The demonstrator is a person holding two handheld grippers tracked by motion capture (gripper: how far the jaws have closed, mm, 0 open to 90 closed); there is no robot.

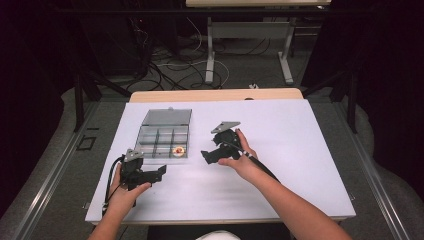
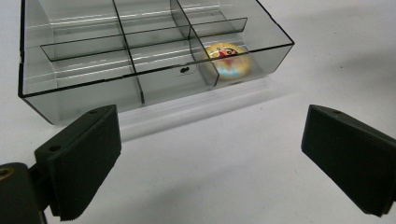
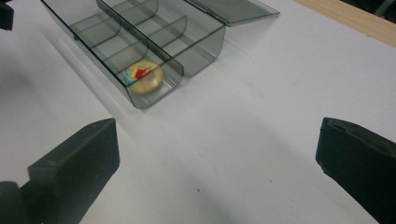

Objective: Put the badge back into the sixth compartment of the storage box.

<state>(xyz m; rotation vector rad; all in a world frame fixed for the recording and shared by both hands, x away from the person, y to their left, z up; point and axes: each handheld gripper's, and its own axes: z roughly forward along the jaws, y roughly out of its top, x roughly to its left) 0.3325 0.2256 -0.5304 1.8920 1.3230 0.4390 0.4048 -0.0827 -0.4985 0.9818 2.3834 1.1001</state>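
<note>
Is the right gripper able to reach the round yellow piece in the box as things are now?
Probably yes. The box lies open, the yellow piece sits in its near corner compartment, and the right gripper has open jaws with bare table between.

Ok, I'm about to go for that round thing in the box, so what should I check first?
1. Lid of the clear grey compartment box open: ok, it lies flat behind.
2. Round yellow disc with a red and blue picture visible in its corner compartment: ok.
3. Other compartments empty: ok.
4. Left gripper open and empty: ok, fingers wide apart.
5. Right gripper open and empty: ok.
6. White table surface between grippers and box clear: ok.
</note>
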